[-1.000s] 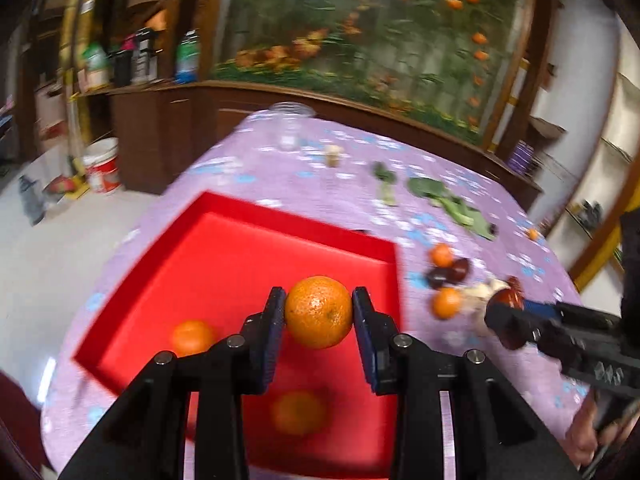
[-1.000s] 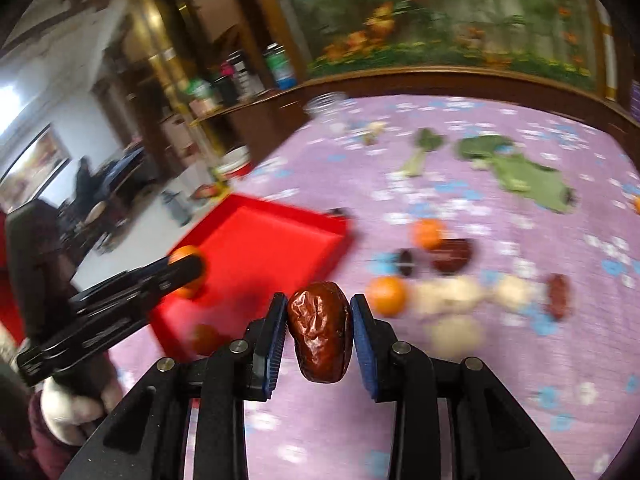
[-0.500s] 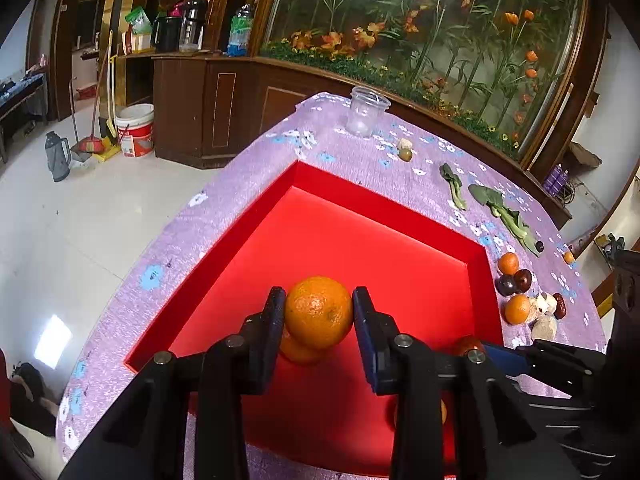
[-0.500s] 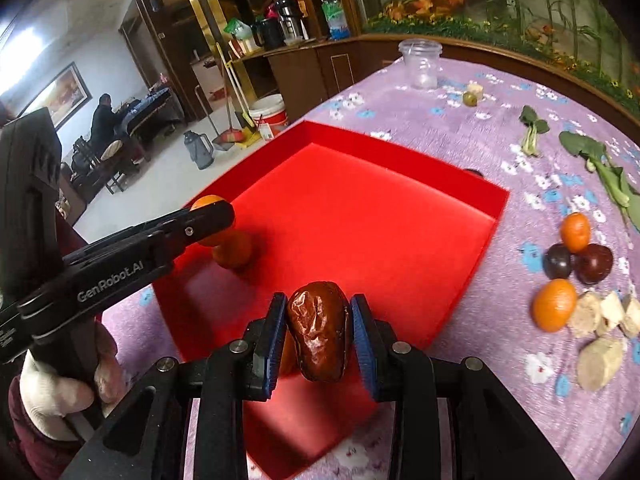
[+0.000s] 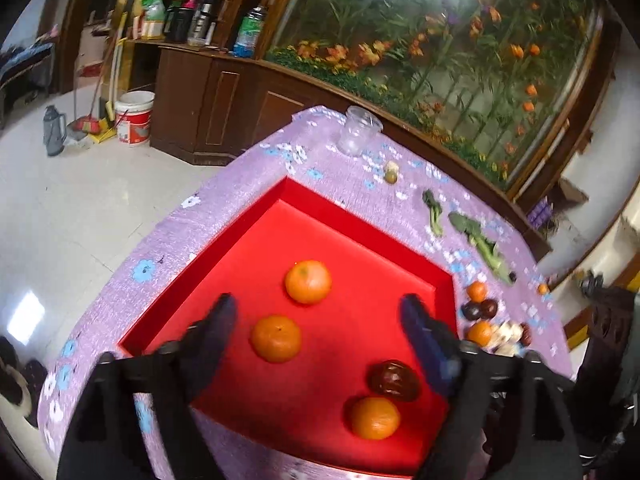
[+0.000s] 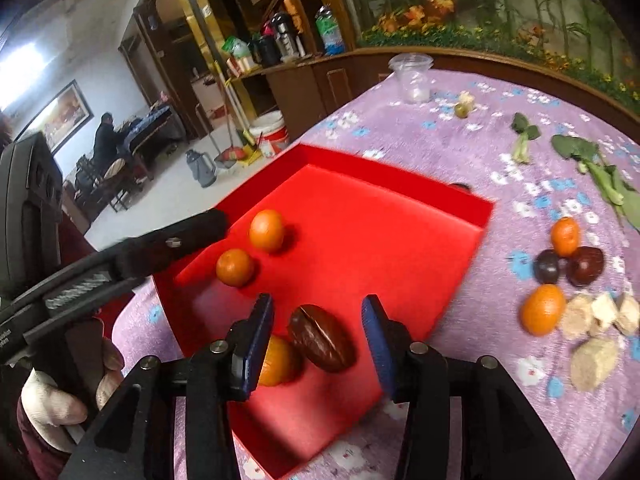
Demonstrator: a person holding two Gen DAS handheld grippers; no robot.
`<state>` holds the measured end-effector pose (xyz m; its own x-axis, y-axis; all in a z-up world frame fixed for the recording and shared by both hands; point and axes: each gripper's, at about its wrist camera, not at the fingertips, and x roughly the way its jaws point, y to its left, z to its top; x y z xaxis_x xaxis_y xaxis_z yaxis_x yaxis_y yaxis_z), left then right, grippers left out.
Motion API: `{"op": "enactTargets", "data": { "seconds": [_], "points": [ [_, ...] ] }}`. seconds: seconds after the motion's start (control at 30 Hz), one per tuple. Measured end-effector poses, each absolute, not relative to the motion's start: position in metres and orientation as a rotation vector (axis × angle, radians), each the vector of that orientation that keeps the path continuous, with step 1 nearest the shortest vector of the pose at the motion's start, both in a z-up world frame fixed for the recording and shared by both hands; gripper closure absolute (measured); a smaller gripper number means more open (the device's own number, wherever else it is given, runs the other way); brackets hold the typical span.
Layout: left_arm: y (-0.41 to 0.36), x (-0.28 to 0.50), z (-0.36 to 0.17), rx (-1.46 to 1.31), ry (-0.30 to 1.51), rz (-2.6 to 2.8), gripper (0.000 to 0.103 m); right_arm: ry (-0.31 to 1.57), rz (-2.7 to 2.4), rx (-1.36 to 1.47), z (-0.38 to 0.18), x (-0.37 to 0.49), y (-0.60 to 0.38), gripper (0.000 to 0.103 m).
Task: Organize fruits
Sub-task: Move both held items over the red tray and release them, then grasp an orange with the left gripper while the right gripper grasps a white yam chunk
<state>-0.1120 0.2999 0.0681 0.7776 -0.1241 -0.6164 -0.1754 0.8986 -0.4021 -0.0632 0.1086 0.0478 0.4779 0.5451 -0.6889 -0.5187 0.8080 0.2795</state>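
Fruit sits partly in the red tray (image 5: 362, 222), partly on the purple cloth (image 5: 240, 184).

Left gripper (image 5: 320, 316): fingers spread wide, holding nothing. Between the fingers, two oranges lie on the tray floor: far orange (image 5: 308, 282) ahead of the tips, near orange (image 5: 276, 338) closer to the left finger (image 5: 218, 326). The two are near each other; contact cannot be judged. Inside the right finger (image 5: 426, 338), toward its base, lie a date (image 5: 394, 380) and a third orange (image 5: 375, 417), just beside one another.

Right gripper (image 6: 318, 320): fingers apart, clamped on nothing. The date (image 6: 322, 338) lies tilted on the tray floor between the blue pads (image 6: 376, 340), clear of both. The third orange (image 6: 278, 360) sits against the date, partly hidden behind the left pad. The other two oranges (image 6: 266, 230) (image 6: 235, 267) lie ahead and left of the tips, near the left gripper's finger (image 6: 176, 238).

On the cloth, right of the right gripper's fingers and outside the tray: two loose oranges (image 6: 565, 236) (image 6: 543, 309), two dark fruits (image 6: 547, 266) (image 6: 586, 266) touching between them, and pale chunks (image 6: 596, 334) just beyond. Greens (image 6: 600, 172) and a plastic cup (image 6: 414, 78) lie farther ahead.
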Motion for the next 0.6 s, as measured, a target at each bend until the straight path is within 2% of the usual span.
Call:
{"op": "enactTargets", "data": {
  "seconds": [0.03,0.07,0.2,0.27,0.47,0.6],
  "points": [
    [0.298,-0.117,0.073,-0.482,0.665,0.028,0.008,0.833,0.622,0.046,0.053,-0.065,0.100,0.049],
    [0.297,-0.122,0.075,-0.500,0.643,0.012,0.008,0.815,0.602,0.055,0.057,-0.068,0.093,0.043],
    [0.278,-0.151,0.081,-0.636,0.496,-0.194,0.006,0.706,0.546,0.145,0.073,-0.078,0.049,0.015],
    [0.267,-0.156,0.079,-0.666,0.491,-0.254,0.006,0.698,0.527,0.178,0.075,-0.078,0.028,0.014],
    [0.223,-0.151,0.067,-0.597,0.697,-0.285,0.006,0.711,0.393,0.270,0.074,-0.090,-0.040,0.014],
    [0.214,-0.167,0.089,-0.508,0.646,-0.209,0.006,0.700,0.302,0.247,0.074,-0.104,-0.081,0.014]
  ]
}}
